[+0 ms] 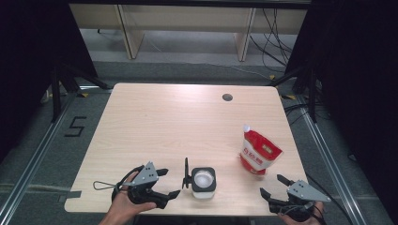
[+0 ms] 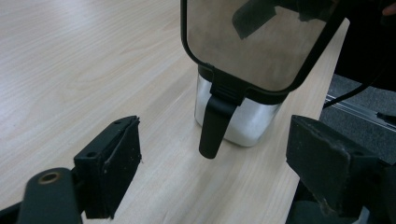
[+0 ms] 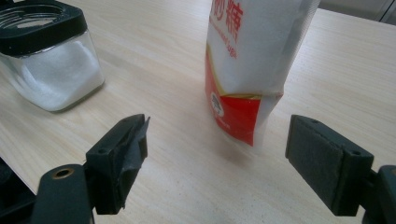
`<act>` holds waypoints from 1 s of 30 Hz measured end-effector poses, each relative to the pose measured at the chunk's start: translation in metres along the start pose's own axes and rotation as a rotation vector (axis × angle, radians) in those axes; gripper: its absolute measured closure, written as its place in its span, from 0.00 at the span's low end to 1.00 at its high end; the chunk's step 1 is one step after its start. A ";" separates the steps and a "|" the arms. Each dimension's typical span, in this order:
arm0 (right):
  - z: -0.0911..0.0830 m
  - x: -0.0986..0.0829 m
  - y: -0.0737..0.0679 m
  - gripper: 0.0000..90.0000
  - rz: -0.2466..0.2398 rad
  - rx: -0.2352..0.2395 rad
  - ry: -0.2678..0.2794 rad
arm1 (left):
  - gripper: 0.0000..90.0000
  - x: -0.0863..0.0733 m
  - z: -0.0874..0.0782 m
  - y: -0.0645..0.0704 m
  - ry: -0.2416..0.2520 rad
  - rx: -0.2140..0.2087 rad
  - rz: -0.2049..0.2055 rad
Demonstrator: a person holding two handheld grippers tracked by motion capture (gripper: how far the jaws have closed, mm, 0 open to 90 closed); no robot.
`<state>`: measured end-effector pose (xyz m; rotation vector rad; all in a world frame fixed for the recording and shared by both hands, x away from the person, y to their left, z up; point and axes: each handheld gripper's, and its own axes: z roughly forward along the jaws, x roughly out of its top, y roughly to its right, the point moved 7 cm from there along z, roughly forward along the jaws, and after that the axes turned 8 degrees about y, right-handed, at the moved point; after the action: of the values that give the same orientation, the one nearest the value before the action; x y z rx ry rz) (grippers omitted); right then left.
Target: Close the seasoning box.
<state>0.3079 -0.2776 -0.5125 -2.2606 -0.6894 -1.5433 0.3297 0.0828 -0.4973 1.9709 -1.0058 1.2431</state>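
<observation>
Pale wooden table (image 1: 155, 122) is lying mostly bare across the frame's middle.
Jar (image 1: 203, 183) and red pouch (image 1: 259, 153) are sitting lower right; left gripper (image 1: 162, 183) and right gripper (image 1: 273, 185) are hovering spread near the bottom edge.

Lab recording bay: black curtains (image 1: 28, 56), floor rails (image 1: 28, 159), loose cables (image 1: 277, 42), bare desk (image 1: 187, 117).
</observation>
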 end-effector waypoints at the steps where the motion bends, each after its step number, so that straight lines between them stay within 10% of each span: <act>1: 0.001 0.000 0.000 0.24 -0.005 0.003 0.003 | 0.20 0.001 0.000 0.000 -0.003 0.001 -0.002; 5: 0.000 -0.002 -0.002 0.24 0.010 -0.006 -0.023 | 0.23 0.005 0.001 -0.001 0.007 0.001 0.000; 21: 0.004 -0.001 -0.002 0.24 -0.022 0.008 -0.020 | 0.88 0.022 -0.007 0.000 0.074 0.005 0.047; 30: 0.006 -0.001 -0.002 0.25 -0.032 0.013 -0.023 | 0.99 0.034 -0.002 0.012 0.086 -0.034 0.083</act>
<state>0.3111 -0.2734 -0.5154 -2.2718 -0.7434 -1.5248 0.3282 0.0683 -0.4642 1.8506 -1.0677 1.3352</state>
